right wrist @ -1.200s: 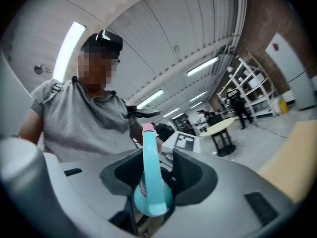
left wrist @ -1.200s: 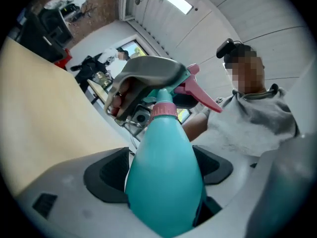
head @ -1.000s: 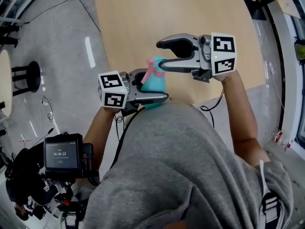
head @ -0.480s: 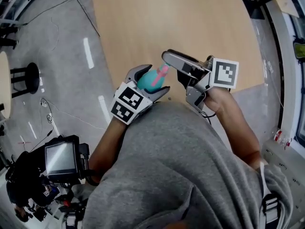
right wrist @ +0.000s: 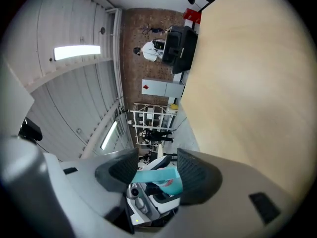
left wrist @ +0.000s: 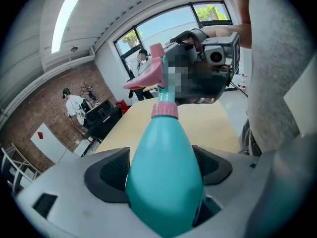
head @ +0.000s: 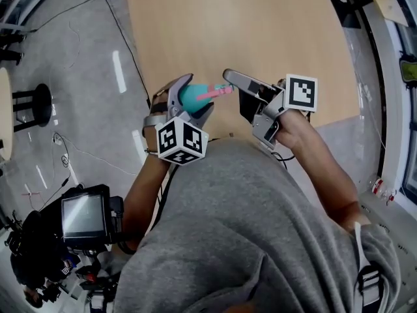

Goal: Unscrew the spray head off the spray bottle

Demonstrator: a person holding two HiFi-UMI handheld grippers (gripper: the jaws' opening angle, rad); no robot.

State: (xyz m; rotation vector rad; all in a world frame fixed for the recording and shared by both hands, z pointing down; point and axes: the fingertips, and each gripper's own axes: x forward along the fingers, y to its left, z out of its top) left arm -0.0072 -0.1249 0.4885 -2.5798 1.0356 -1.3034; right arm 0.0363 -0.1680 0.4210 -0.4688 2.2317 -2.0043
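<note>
A teal spray bottle [head: 189,99] with a pink spray head [head: 214,92] is held above the near edge of the wooden table [head: 260,25]. My left gripper [head: 193,96] is shut on the bottle's body; in the left gripper view both pads press the bottle [left wrist: 163,167] below its pink collar [left wrist: 164,110]. The spray head [left wrist: 148,73] points toward my right gripper [head: 234,91], whose jaws stand apart at the nozzle tip. In the right gripper view a strip of the bottle [right wrist: 151,176] shows beyond the spread pads, not pinched.
The person's grey-clad torso [head: 247,227] fills the foreground close under both grippers. Grey floor with cables [head: 98,18] and a black stool [head: 39,103] lies left of the table. A screen device [head: 83,215] hangs at the lower left.
The left gripper has rolled with the bottle, its marker cube swinging from the left down toward the body. The spray head now points right. The right gripper has rolled and sits slightly lower.
</note>
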